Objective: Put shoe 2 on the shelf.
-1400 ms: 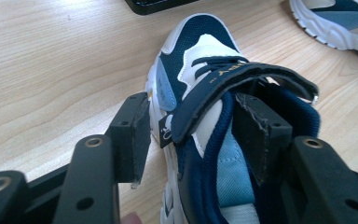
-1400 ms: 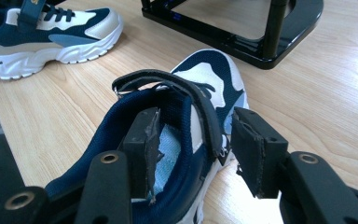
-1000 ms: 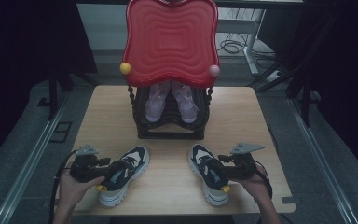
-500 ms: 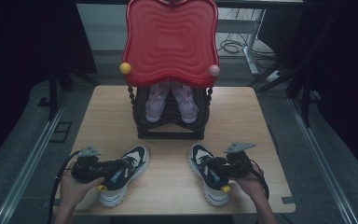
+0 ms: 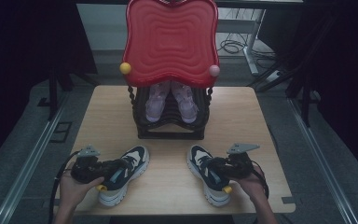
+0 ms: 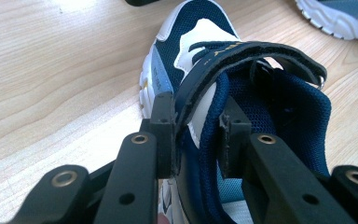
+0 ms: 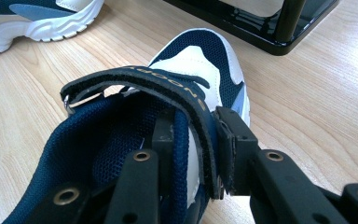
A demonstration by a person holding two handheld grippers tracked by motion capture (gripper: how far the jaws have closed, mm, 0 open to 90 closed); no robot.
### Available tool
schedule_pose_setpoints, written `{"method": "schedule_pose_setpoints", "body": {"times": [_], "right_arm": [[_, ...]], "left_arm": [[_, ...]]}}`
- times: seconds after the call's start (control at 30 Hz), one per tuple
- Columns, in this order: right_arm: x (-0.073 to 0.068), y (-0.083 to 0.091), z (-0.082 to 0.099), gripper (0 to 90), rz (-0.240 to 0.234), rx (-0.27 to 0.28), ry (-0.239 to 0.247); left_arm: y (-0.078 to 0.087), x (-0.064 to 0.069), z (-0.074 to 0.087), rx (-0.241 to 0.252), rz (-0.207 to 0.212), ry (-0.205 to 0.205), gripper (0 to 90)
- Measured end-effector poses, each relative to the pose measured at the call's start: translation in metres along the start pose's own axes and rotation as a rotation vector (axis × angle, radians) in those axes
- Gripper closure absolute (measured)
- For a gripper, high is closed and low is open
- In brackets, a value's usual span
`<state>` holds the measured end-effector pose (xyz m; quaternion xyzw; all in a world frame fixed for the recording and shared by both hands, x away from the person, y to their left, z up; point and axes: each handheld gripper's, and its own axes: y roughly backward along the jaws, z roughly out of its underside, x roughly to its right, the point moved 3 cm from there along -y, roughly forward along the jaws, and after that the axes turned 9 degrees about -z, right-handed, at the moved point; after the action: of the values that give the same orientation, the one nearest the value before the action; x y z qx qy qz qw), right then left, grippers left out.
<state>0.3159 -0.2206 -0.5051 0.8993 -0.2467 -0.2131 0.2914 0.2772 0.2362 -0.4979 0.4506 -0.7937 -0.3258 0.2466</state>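
Now, at the near edge of the table (image 5: 242, 116), my left gripper (image 6: 193, 135) and right gripper (image 7: 193, 140) have just been closing and each pinch a sneaker's collar, left sneaker (image 5: 123, 175) and right sneaker (image 5: 207, 172), which look light, soft-walled, best held there.

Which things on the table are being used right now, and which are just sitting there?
In use:
- left navy sneaker, side wall clamped in the left gripper
- right navy sneaker, side wall clamped in the right gripper

Just sitting there:
- black shoe rack
- pink shoes on the rack
- red tray on top
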Motion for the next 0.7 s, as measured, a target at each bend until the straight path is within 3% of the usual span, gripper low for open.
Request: {"method": "schedule_pose_setpoints", "body": {"times": [0.43, 0.7], "right_arm": [[-0.003, 0.009, -0.002, 70.8, -0.033, 0.101, -0.006], [-0.004, 0.017, -0.002, 70.7, -0.037, 0.167, -0.005]], "left_arm": [[0.010, -0.001, -0.003, 0.080, 0.013, 0.062, 72.1], [0.020, -0.003, -0.005, 0.157, 0.057, 0.111, 72.1]]}}
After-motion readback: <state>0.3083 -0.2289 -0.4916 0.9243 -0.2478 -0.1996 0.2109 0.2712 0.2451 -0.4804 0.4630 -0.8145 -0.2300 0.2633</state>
